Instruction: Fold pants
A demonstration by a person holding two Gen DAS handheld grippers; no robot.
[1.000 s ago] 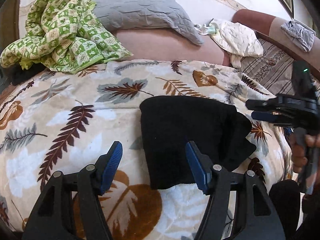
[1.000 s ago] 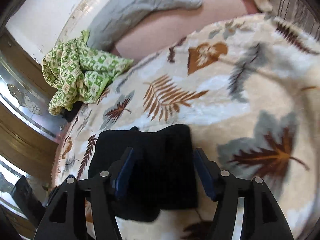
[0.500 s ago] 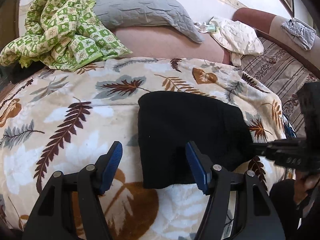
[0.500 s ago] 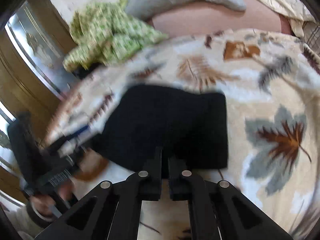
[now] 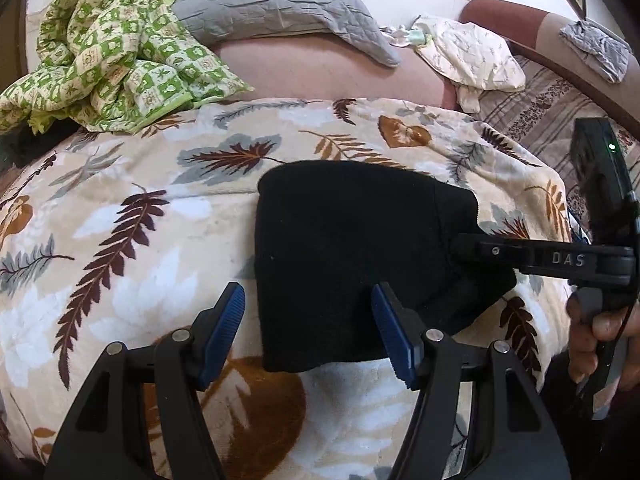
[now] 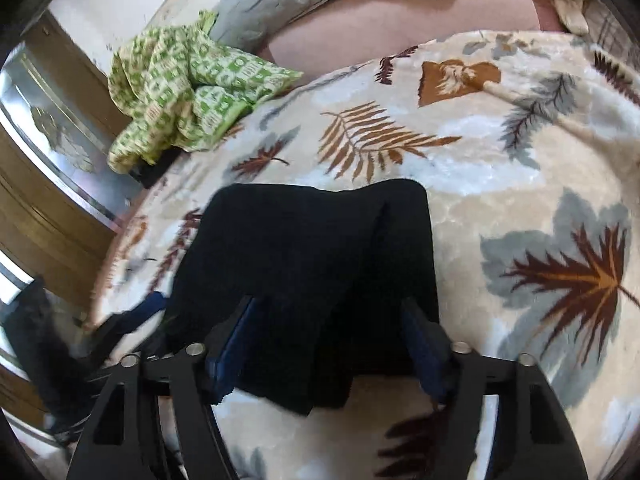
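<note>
The black pants (image 5: 344, 248) lie folded into a compact rectangle on the leaf-print blanket (image 5: 132, 248). My left gripper (image 5: 310, 332) is open, its blue pads straddling the near left corner of the pants, empty. My right gripper (image 6: 330, 344) is open over the near edge of the pants (image 6: 304, 264). In the left wrist view the right gripper (image 5: 460, 246) reaches in from the right with its tip over the pants' right edge. The left gripper shows blurred at the left edge of the right wrist view (image 6: 132, 320).
A crumpled green checked cloth (image 5: 108, 64) lies at the far left of the bed. A grey pillow (image 5: 280, 4) and a cream cloth (image 5: 476, 56) lie behind. A wooden cabinet with a metal edge (image 6: 48, 176) stands left of the bed.
My right gripper was shut half a second ago and is now open over the pants' near edge, having swung back toward them. My left gripper stayed open and almost still.
</note>
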